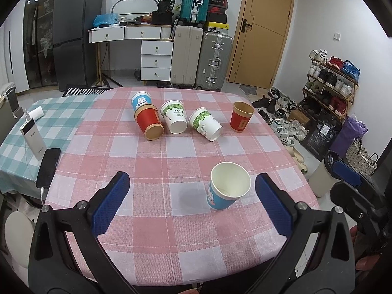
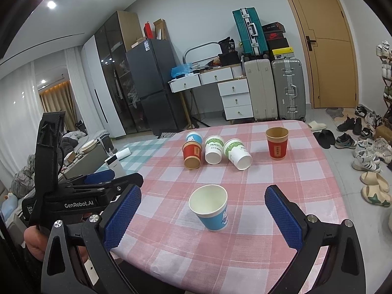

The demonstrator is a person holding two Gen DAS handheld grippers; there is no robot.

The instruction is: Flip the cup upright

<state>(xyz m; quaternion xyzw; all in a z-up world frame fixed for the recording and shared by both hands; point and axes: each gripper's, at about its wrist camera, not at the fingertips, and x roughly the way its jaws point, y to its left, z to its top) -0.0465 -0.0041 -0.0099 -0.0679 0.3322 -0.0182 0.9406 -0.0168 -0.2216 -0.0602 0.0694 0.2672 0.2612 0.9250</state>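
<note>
A blue paper cup (image 1: 226, 191) (image 2: 212, 208) stands upright on the pink checked tablecloth (image 1: 159, 152), mouth up and empty. My left gripper (image 1: 192, 197) is open, the cup near its right finger, not touched. My right gripper (image 2: 203, 210) is open, the cup between its fingers but apart from both. A red cup (image 1: 240, 116) (image 2: 277, 143) stands upright at the far right. Lying on their sides are a red cup (image 1: 149, 123) (image 2: 192, 155), two white-and-green cups (image 1: 174, 118) (image 1: 205, 123) (image 2: 213, 149) (image 2: 237, 154) and a blue cup (image 1: 140, 100) (image 2: 194, 137).
A power bank (image 1: 33, 137) and a black phone (image 1: 48, 167) lie on the green checked cloth at the left. The left gripper's body (image 2: 80, 196) shows at the left of the right wrist view. Suitcases, drawers and shoes stand beyond the table.
</note>
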